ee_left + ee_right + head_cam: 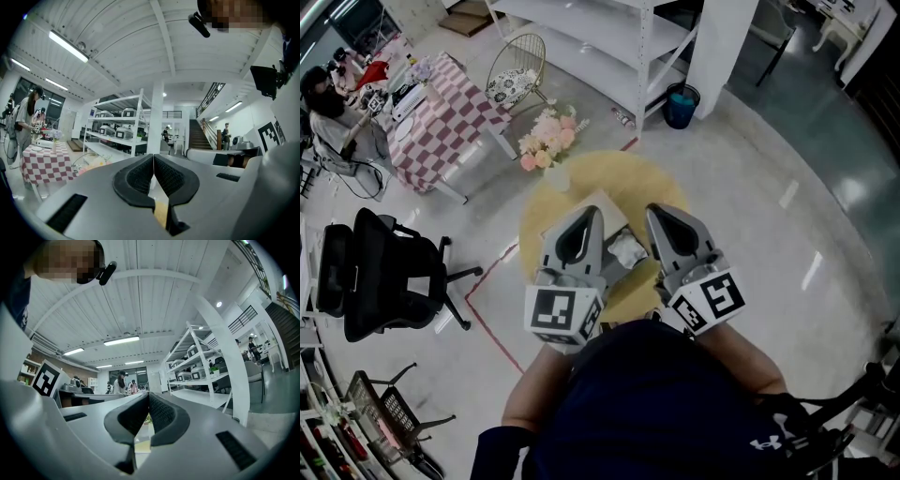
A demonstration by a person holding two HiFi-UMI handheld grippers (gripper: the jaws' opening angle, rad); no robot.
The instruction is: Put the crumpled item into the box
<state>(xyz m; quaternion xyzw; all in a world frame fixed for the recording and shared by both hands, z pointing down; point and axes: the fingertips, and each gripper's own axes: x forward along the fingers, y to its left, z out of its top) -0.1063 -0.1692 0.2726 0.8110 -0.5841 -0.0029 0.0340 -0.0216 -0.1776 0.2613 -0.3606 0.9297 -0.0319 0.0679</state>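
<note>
Over yellow table (649, 184), both tools (592, 214) (655, 214) closed, empty.

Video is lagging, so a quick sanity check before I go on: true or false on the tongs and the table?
1. The left tongs and the right tongs are both shut. True.
2. The left tongs grip the crumpled white item. False: it lies loose below, between both tongs in the head view.
3. Pink flowers stand at the round yellow table's edge. True.
4. The checked tablecloth is blue. False: red and white.
</note>
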